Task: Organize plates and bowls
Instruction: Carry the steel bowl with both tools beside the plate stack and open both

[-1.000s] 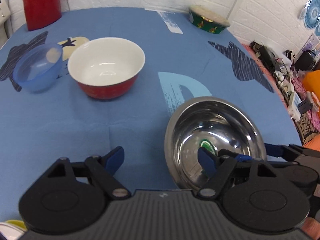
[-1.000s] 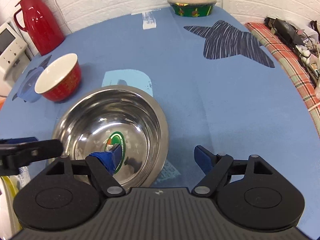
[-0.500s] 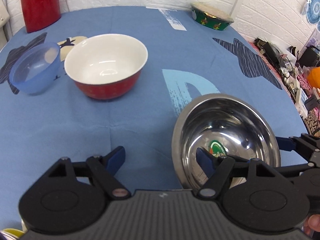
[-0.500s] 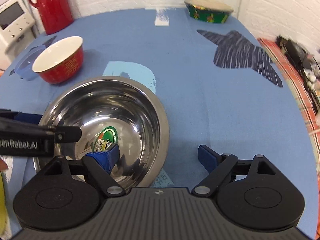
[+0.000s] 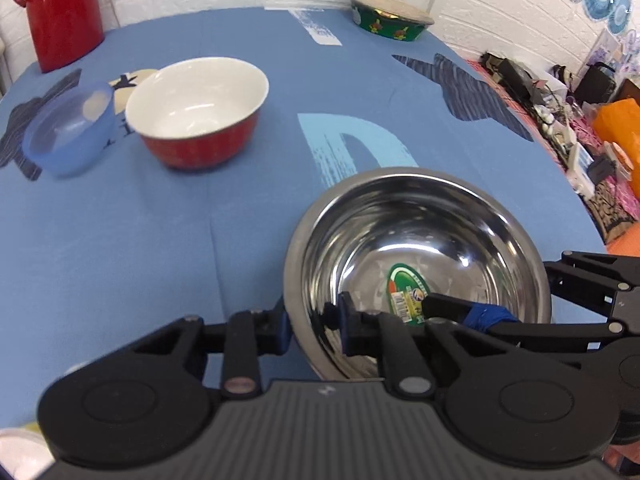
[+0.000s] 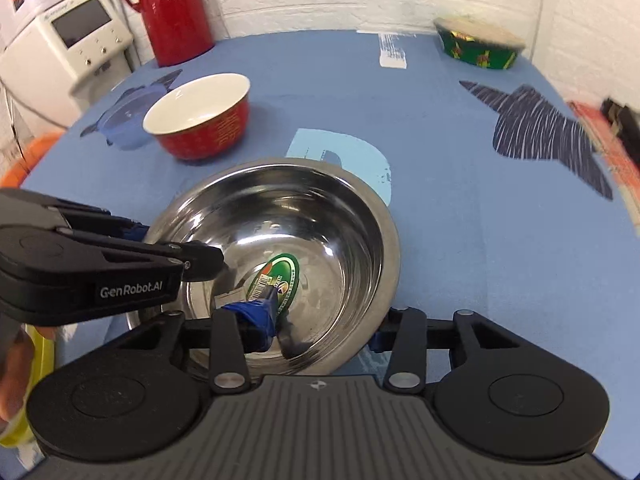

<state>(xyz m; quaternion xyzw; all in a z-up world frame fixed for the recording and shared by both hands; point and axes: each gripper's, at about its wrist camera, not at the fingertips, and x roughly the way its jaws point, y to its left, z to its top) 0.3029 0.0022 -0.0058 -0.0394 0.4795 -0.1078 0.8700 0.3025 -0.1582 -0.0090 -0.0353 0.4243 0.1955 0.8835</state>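
Note:
A steel bowl [image 5: 420, 240] [image 6: 320, 208] with a green sticker inside stands on the blue tablecloth close in front of both grippers. My left gripper [image 5: 312, 324] is closing and pinches the bowl's near-left rim, one finger outside and one inside. My right gripper [image 6: 320, 330] is also closing on the opposite side, its left pad against the inner wall and its right pad outside the rim. Farther back stand a red bowl [image 5: 196, 96] [image 6: 200, 112] with a white inside and, beside it, a small translucent blue bowl [image 5: 68, 132] [image 6: 124, 120].
A green patterned covered bowl [image 5: 390, 24] [image 6: 480, 46] sits at the table's far edge. A red thermos [image 5: 64, 12] [image 6: 176, 8] stands at the back left, next to a white appliance [image 6: 68, 44]. Clutter [image 5: 560, 120] lies beyond the table's right edge. Something yellow [image 6: 40, 360] is at the near left.
Both grippers stood wide with one finger in the steel bowl; now both have closed onto its rim from opposite sides. Both views have shifted a little; the bowl looks larger.

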